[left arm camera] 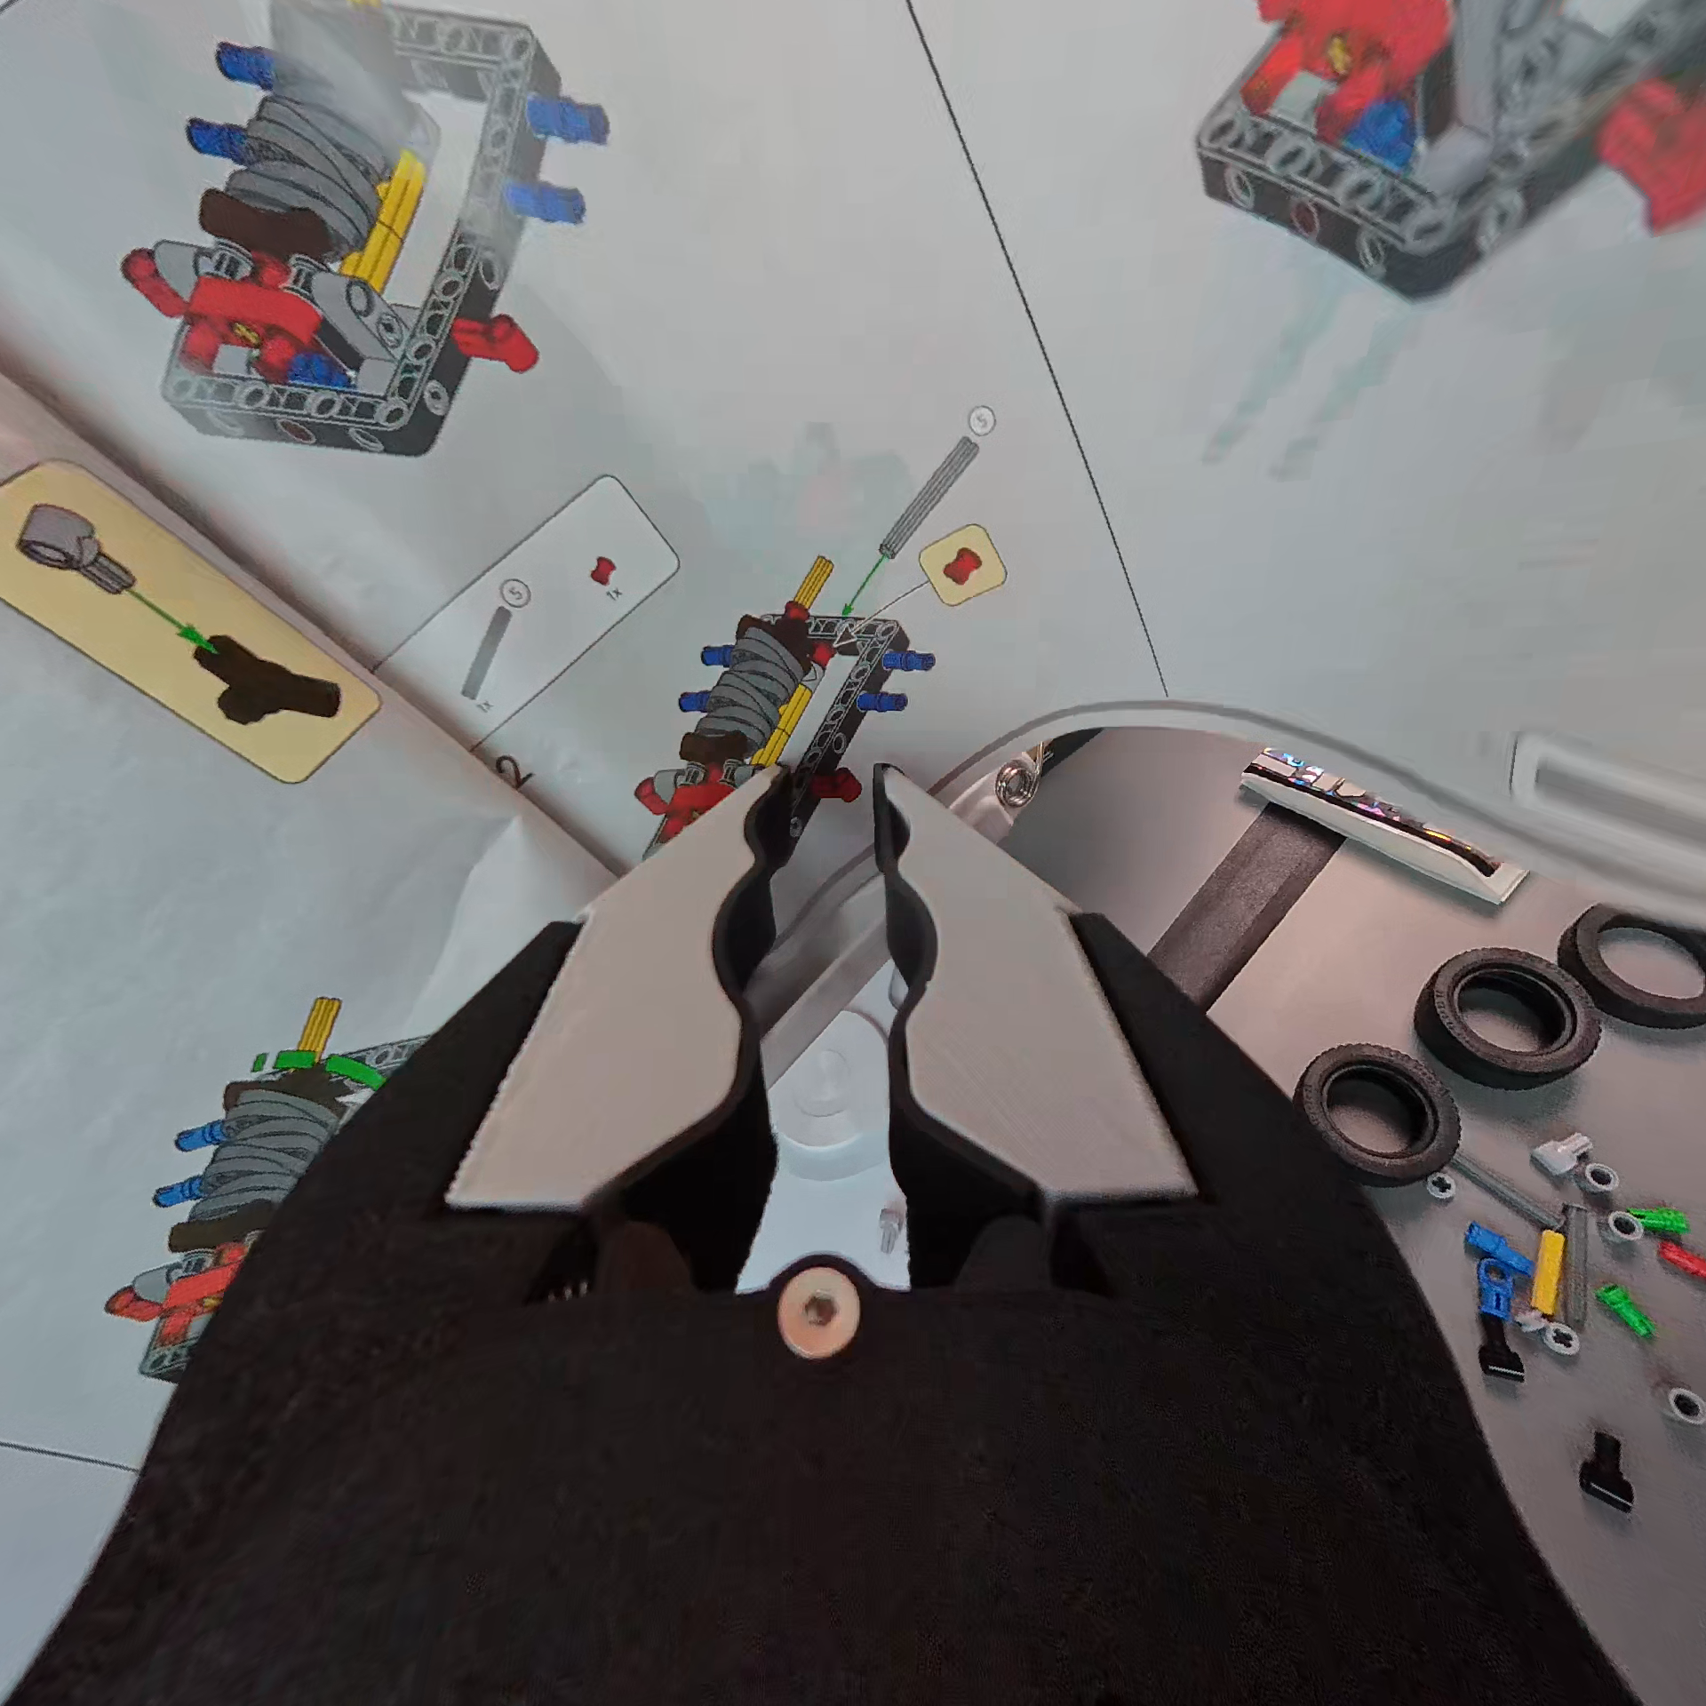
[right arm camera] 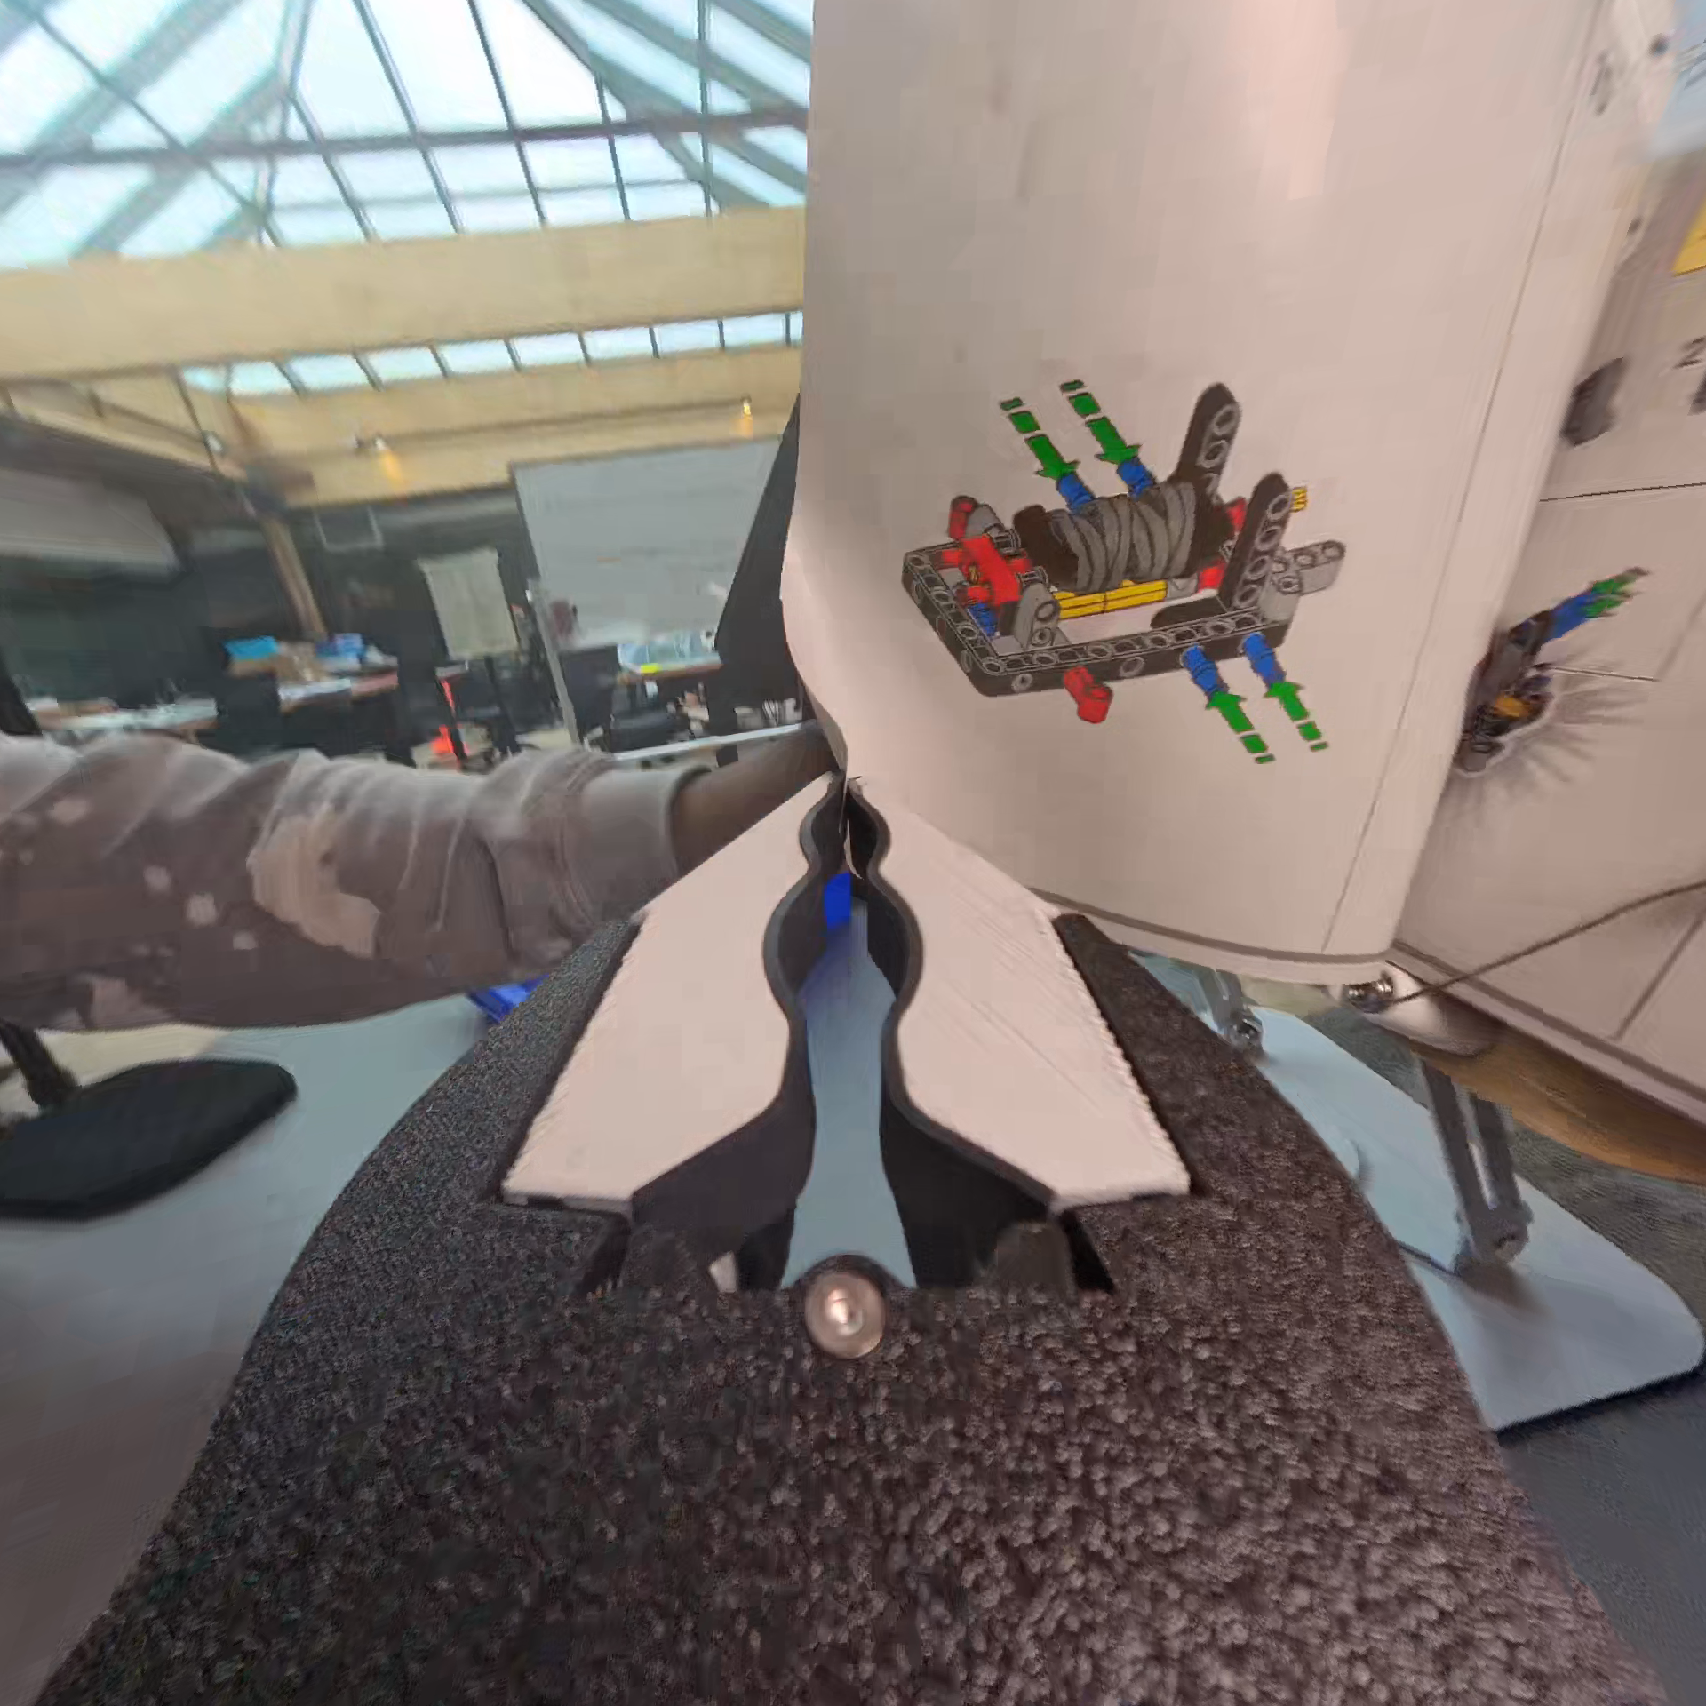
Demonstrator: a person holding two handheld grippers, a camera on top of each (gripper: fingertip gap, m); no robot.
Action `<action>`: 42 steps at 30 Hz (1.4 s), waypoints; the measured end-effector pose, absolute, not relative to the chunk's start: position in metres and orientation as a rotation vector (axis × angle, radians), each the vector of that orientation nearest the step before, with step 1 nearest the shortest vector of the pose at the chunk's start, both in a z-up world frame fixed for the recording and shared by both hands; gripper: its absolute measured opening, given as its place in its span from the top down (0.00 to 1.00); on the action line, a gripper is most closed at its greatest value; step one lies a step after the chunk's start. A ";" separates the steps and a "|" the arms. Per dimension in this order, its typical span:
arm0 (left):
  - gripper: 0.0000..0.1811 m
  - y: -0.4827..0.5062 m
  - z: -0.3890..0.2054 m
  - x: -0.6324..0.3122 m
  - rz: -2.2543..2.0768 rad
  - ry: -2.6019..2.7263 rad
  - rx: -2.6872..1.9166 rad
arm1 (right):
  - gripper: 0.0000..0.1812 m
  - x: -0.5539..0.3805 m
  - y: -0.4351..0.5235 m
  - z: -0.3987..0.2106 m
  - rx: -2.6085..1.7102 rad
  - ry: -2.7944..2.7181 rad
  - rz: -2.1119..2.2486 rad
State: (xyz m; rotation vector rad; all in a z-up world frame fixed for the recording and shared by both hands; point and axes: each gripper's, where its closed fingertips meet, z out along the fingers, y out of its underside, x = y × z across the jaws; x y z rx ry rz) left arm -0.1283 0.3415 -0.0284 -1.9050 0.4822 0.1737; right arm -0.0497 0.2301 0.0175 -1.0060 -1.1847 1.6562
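my right gripper (right arm camera: 845, 803) is clenched on the corner of a lifted booklet page (right arm camera: 1108, 277) — the page curls up toward 1 o'clock, so i judge it is being turned. my left gripper (left arm camera: 828, 783) is released, with nothing in it, at the edge of the open instruction booklet (left arm camera: 785, 277); black tyres (left arm camera: 1505, 1015) and small parts (left arm camera: 1560, 1265) lie at 3 o'clock on the grey table (left arm camera: 1154, 831).

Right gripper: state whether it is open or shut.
Shut. The right gripper has its tips pinched together on the corner of a lifted instruction page, which curls upward from them.
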 end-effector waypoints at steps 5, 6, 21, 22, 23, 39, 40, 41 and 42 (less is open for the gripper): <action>0.85 0.336 -0.018 -0.124 -0.058 0.385 -1.875 | 1.00 -0.074 0.212 -0.009 -1.045 -1.347 1.454; 0.84 0.333 -0.010 -0.123 -0.141 0.355 -1.840 | 1.00 -0.076 0.214 -0.011 -1.053 -1.341 1.428; 0.80 0.256 0.061 -0.102 -0.769 0.288 -1.507 | 1.00 -0.096 0.244 -0.015 -1.200 -1.203 1.295; 0.96 0.261 0.057 -0.104 -0.680 0.287 -1.550 | 1.00 -0.098 0.238 -0.013 -1.183 -1.220 1.300; 1.00 0.264 0.056 -0.108 -0.616 0.268 -1.572 | 1.00 -0.096 0.233 -0.007 -1.147 -1.217 1.317; 1.00 0.257 0.092 -0.085 -0.676 0.243 -1.528 | 0.90 -0.067 0.384 -0.008 -1.511 -0.447 0.766; 0.98 0.257 0.094 -0.077 -0.674 0.263 -1.535 | 0.96 -0.070 0.384 -0.016 -1.539 -0.436 0.743; 0.97 0.258 0.095 -0.068 -0.676 0.288 -1.541 | 0.97 -0.071 0.383 -0.019 -1.531 -0.408 0.741; 0.95 0.257 0.098 -0.060 -0.683 0.318 -1.544 | 0.98 -0.068 0.383 -0.021 -1.532 -0.365 0.747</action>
